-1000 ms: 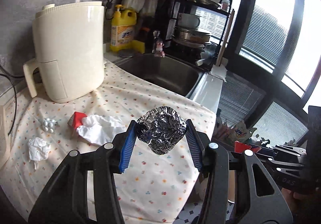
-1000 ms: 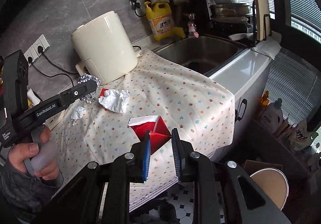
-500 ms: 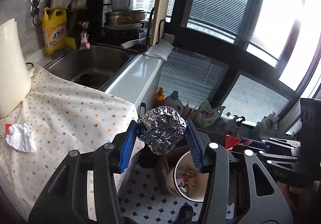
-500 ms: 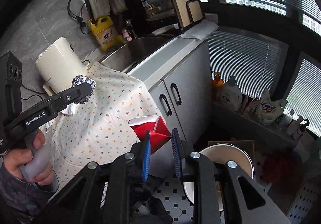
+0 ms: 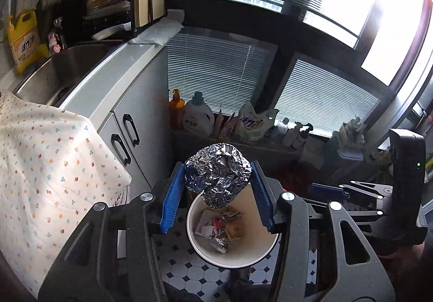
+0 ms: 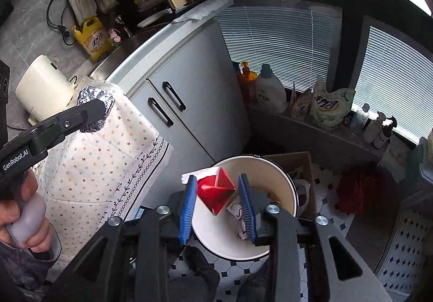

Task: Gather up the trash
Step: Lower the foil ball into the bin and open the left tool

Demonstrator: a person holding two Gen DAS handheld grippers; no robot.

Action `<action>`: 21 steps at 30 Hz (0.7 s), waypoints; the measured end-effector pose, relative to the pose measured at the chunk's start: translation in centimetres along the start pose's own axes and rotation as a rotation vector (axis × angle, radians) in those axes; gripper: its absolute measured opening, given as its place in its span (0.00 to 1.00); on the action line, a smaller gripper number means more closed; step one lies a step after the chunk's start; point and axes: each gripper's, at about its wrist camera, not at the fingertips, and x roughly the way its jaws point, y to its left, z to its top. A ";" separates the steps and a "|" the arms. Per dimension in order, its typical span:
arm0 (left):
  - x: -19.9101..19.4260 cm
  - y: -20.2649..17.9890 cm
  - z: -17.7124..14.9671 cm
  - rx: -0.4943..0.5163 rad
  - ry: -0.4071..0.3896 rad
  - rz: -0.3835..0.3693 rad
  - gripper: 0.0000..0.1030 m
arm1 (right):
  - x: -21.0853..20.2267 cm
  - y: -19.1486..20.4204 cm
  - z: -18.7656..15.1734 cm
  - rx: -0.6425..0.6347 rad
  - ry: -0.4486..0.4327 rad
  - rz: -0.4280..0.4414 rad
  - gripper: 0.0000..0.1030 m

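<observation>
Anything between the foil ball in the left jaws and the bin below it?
Nothing in the way. In the left wrist view the foil ball hangs in open air directly over the bin; only earlier trash lies on the bin floor.

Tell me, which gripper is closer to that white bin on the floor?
Right. The right gripper, with its red carton, hangs just over the white bin; the left gripper, holding the foil ball, looks higher.

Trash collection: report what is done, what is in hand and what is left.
Done: the white bin on the floor already holds scraps. In hand: the left gripper grips the foil ball above the bin; the right gripper has opened around the red paper carton over it. Left: releasing the foil. Any trash on the counter is out of view now.
</observation>
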 end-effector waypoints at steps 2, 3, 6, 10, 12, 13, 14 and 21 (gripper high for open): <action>1.3 -0.7 -0.5 -0.006 0.027 0.008 0.48 | 0.5 -1.4 -0.6 0.002 0.016 -0.013 0.48; 2.0 -1.0 -0.8 -0.014 0.039 0.009 0.48 | 0.8 -2.2 -0.9 0.008 0.031 -0.018 0.48; 3.9 -1.7 -1.7 -0.028 0.078 0.014 0.48 | 1.3 -4.5 -1.6 0.028 0.065 -0.023 0.48; 6.3 -2.7 -3.3 -0.049 0.133 0.006 0.48 | 0.4 -7.1 -2.3 0.048 0.070 -0.044 0.54; 7.4 -3.3 -4.0 -0.057 0.158 0.001 0.48 | -0.2 -8.2 -2.6 0.065 0.071 -0.057 0.55; 8.0 -3.5 -4.3 -0.061 0.171 -0.004 0.48 | -0.6 -8.7 -2.7 0.072 0.069 -0.064 0.56; 8.5 -3.7 -4.6 -0.064 0.181 -0.008 0.48 | -1.0 -9.2 -2.9 0.079 0.067 -0.072 0.57; 13.1 -5.0 -5.8 -0.105 0.284 -0.021 0.66 | -3.4 -11.3 -3.8 0.096 0.061 -0.123 0.59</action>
